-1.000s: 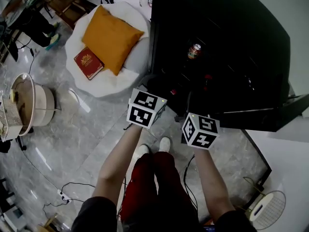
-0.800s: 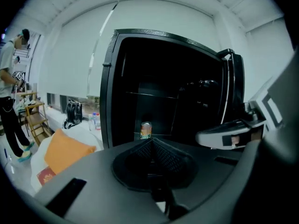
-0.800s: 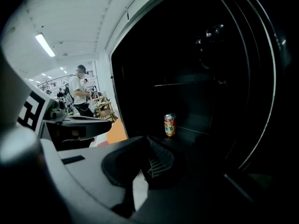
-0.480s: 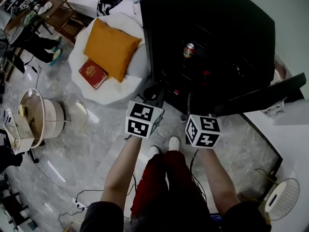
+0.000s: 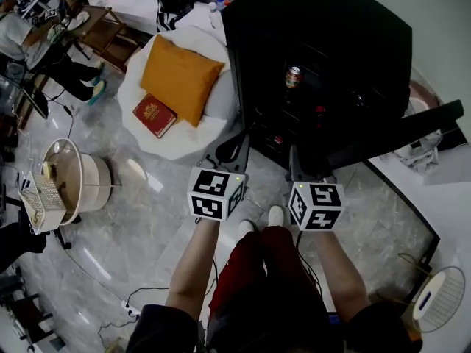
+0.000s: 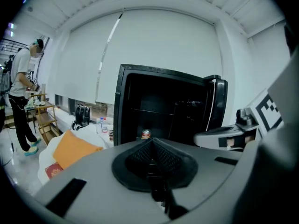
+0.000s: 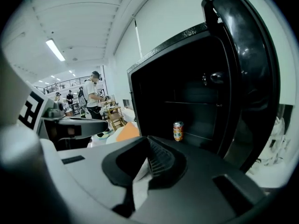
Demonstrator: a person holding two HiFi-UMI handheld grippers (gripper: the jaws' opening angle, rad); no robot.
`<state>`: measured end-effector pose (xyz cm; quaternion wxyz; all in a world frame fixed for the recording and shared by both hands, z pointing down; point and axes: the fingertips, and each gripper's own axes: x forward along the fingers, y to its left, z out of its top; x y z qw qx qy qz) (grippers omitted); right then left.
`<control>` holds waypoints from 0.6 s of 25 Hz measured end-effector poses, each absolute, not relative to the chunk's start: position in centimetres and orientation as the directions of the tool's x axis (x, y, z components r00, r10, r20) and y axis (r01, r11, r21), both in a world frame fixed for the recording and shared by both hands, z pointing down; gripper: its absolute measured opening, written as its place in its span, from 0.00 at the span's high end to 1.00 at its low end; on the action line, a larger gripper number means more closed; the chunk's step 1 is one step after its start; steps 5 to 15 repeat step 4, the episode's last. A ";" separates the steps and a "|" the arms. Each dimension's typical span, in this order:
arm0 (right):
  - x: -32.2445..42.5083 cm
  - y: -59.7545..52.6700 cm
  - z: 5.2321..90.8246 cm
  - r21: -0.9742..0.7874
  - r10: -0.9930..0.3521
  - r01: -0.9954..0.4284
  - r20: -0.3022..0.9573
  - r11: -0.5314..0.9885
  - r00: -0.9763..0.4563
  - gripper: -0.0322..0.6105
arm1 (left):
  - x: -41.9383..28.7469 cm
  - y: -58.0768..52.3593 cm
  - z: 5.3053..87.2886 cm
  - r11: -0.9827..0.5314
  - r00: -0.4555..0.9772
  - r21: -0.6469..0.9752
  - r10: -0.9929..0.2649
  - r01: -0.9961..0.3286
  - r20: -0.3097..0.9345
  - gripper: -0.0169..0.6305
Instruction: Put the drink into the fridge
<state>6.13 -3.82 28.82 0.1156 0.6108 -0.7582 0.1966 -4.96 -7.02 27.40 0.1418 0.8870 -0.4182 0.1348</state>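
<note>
So, far L of the fridge (image 5: pixel 331 35), top corner: person (image 5: pixel 15 28) standing by a wooden rack (image 5: pixel 99 28). Lower down, well L of fridge: wire basket (image 5: pixel 40 201) beside a round tub (image 5: pixel 77 179). Just L of fridge: white pouf (image 5: pixel 173 144) w/ orange cushion (image 5: pixel 180 79) and red book (image 5: pixel 154 115) on top, book at the cushion's side away from the fridge. Cable (image 5: pixel 140 296) on the floor, well out in front-L of fridge.

The left gripper (image 6: pixel 152 143) is in front of fridge, L side of its opening, aimed in. Jaws clenched, pads pressed flat together, nothing betw. them. Not touching fridge.

Shoes (image 5: pixel 276 214) on the floor in front of fridge, betw. the two grippers.

The right gripper (image 7: pixel 147 140) is in front of fridge, nearer the door side, also aimed in. In its own view the tips meet in one peak w/ nothing gripped. Pale sliver lower betw. the pads; can't tell what it is. Clear of fridge.

The can (image 5: pixel 293 77) is inside fridge, upright on a shelf, alone there, near the front edge. It is well apart from both grippers.

The door (image 5: pixel 412 127) is swung wide open at R of fridge. Past it, far R of fridge & low: round white grille thing (image 5: pixel 440 300) on the floor.
</note>
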 end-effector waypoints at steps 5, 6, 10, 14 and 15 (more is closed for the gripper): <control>5.6 -2.7 27.5 -0.154 -0.883 -0.967 0.399 0.201 -0.247 0.92 | -6.1 -5.8 26.4 -0.595 0.605 0.149 -0.714 -0.790 0.353 0.96; 5.6 -2.7 27.5 -0.154 -0.883 -0.967 0.399 0.201 -0.247 0.92 | -6.1 -5.8 26.4 -0.595 0.605 0.149 -0.714 -0.790 0.353 0.96; 5.6 -2.7 27.5 -0.154 -0.883 -0.967 0.399 0.201 -0.247 0.92 | -6.1 -5.8 26.4 -0.595 0.605 0.149 -0.714 -0.790 0.353 0.96; 5.6 -2.7 27.5 -0.154 -0.883 -0.967 0.399 0.201 -0.247 0.92 | -6.1 -5.8 26.4 -0.595 0.605 0.149 -0.714 -0.790 0.353 0.96; 5.6 -2.7 27.5 -0.154 -0.883 -0.967 0.399 0.201 -0.247 0.92 | -6.1 -5.8 26.4 -0.595 0.605 0.149 -0.714 -0.790 0.353 0.96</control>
